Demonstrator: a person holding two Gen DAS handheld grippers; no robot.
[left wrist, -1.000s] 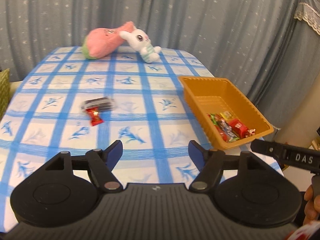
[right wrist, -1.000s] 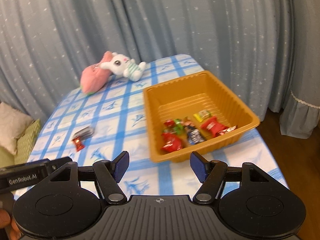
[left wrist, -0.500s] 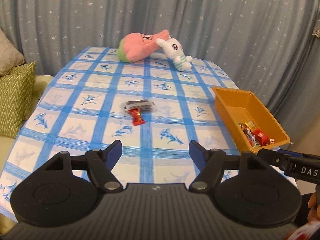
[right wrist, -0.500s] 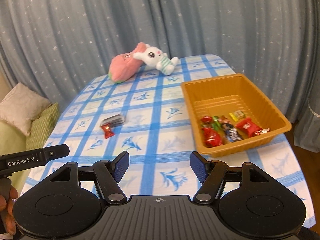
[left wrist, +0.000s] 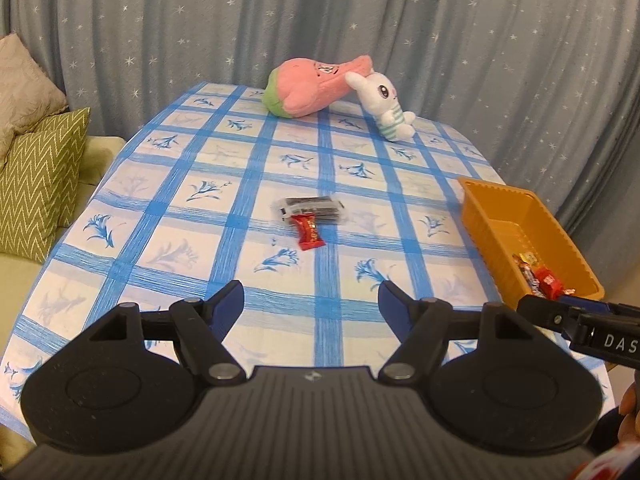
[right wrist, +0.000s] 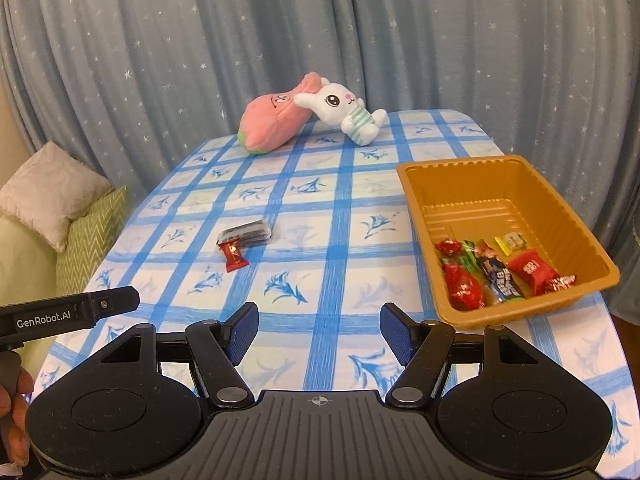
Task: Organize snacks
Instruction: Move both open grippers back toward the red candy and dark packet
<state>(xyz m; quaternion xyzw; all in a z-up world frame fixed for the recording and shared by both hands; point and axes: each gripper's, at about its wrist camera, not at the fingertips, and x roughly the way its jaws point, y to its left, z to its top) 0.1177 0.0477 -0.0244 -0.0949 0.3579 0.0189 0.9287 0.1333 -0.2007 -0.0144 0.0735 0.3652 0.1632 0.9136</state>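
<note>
A red candy [left wrist: 309, 233] and a dark wrapped snack bar [left wrist: 313, 209] lie together mid-table; they also show in the right wrist view as the red candy [right wrist: 234, 257] and the bar [right wrist: 247, 233]. An orange tray [right wrist: 560, 216] at the right holds several wrapped snacks [right wrist: 496, 272]; its wall shows in the left wrist view [left wrist: 486, 232]. My left gripper [left wrist: 311, 307] is open and empty, near the front edge, facing the two loose snacks. My right gripper [right wrist: 319, 330] is open and empty, left of the tray's front corner.
A pink plush [left wrist: 316, 88] and a white bunny plush [left wrist: 384, 106] lie at the table's far end. Cushions [left wrist: 38, 176] on a sofa stand left of the table. Grey curtains hang behind. The table drops off at the right past the tray.
Both grippers have swung left and pulled back. The loose snacks now sit central in the left view, and the tray has shifted to the right in both views.
</note>
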